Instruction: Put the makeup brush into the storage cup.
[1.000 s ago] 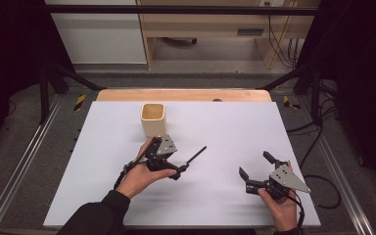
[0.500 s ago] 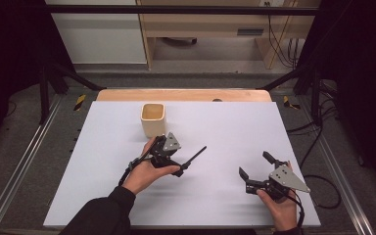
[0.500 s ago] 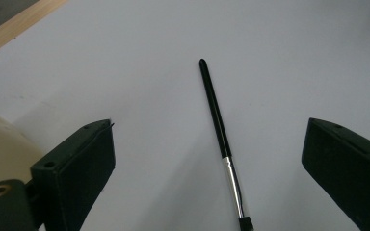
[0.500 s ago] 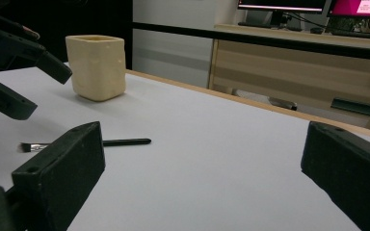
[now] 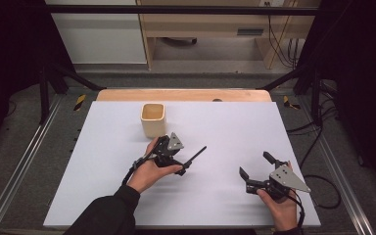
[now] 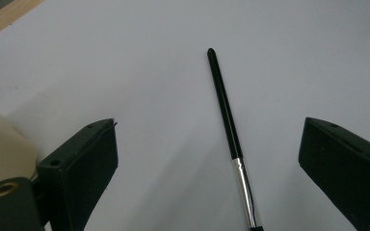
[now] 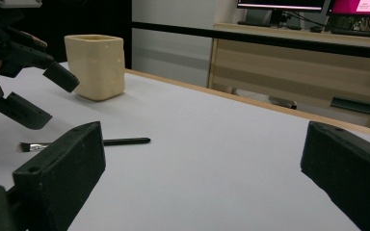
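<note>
On the white table sheet (image 5: 235, 127), a slim black brush with a silver ferrule (image 6: 226, 120) lies flat between the spread, empty jaws of the left gripper (image 5: 172, 155), near the cream square cup (image 5: 152, 119). The right gripper (image 5: 255, 166) rests well apart, jaws wide and empty. No legible writing; the right gripper view alone shows the brush's bristles (image 7: 27, 147).

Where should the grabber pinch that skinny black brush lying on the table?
Probably on the brush near its silver band, a little toward the black handle. It lies flat on the white table, thin and round, so coming straight down from above works best. The left gripper already hangs over it with its jaws open, one on each side, so closing across the handle should catch it.
</note>
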{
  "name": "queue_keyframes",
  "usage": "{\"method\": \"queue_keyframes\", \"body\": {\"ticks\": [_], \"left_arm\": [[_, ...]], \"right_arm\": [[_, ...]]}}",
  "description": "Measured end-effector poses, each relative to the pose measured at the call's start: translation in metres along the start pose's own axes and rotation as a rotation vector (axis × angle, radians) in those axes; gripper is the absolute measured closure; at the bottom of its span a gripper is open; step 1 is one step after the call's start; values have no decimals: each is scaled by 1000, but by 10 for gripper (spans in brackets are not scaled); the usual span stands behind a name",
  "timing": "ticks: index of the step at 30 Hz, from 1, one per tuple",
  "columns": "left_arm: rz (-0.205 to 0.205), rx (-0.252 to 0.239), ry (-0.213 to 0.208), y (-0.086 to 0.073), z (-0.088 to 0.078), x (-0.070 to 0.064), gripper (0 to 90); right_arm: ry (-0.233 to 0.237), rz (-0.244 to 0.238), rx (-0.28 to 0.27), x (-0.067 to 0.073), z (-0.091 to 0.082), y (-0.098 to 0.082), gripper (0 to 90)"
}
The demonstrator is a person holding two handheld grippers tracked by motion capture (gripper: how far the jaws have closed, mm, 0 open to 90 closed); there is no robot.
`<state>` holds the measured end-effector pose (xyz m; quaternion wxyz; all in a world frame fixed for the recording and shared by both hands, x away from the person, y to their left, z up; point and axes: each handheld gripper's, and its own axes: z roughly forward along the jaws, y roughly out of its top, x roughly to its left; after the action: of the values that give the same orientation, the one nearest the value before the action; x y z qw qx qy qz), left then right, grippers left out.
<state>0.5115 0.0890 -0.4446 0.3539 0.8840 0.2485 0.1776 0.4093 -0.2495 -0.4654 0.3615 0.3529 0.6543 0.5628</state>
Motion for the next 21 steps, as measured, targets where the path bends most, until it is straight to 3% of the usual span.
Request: {"method": "queue_keyframes", "body": {"ticks": [15, 21], "left_arm": [[-13, 39, 17, -3, 14, -1, 88], [-5, 54, 13, -2, 15, -3, 149]], "right_arm": [[0, 4, 7, 0, 0, 0, 22], [0, 2, 9, 0, 0, 0, 25]]}}
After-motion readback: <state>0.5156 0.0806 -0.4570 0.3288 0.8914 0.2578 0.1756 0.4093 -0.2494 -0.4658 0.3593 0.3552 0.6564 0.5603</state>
